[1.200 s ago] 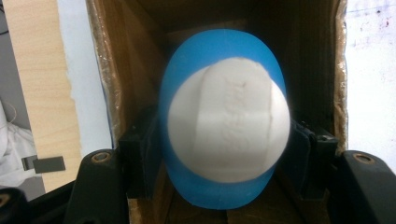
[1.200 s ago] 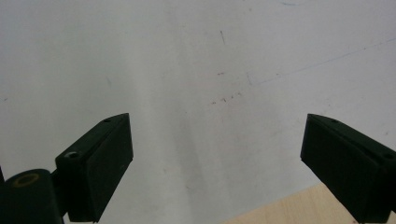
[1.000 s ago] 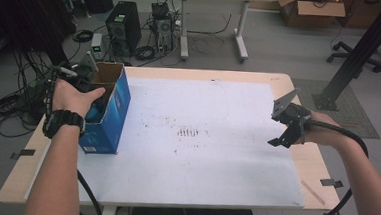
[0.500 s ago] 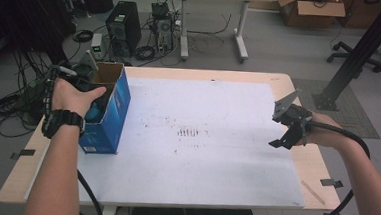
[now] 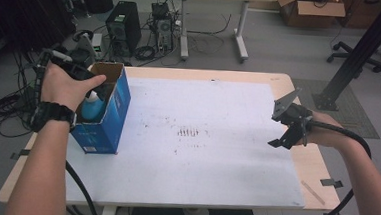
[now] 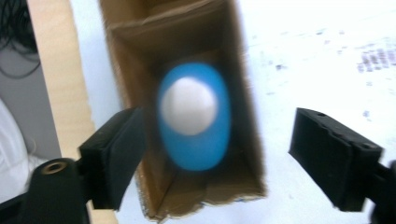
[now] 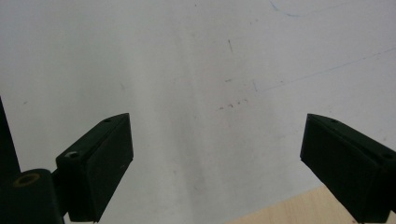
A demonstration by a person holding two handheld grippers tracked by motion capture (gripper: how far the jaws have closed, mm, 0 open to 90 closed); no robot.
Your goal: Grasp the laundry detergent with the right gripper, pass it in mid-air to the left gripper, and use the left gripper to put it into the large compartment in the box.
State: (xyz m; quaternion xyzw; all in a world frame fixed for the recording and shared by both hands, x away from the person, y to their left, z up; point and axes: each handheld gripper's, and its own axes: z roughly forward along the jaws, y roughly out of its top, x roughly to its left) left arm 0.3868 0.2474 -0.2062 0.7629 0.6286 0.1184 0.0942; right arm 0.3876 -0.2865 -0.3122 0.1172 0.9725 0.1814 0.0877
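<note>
Left gripper view looks straight down on blue bottle w/ white cap (image 6: 194,116), upright inside blue cardboard box (image 6: 135,56); left gripper (image 6: 217,154) jaws just opening, wide apart above it, gripping nothing. High view: right gripper (image 5: 283,135) spread, empty, over white mat (image 5: 200,168).

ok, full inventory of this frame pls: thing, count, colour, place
box: 1, blue outside, brown inside, open top, left table edge
bottle: 1, blue with white cap, standing inside the box
sheet: 1, white, marked, covering most of the table
table: 1, light wood
computer tower: 1, black, floor beyond table
cardboard carton: 1, brown, far right floor
left gripper: 1, black, above the box, jaws just opened, clear of the bottle
right gripper: 1, black, right table edge, open, nothing between jaws
</note>
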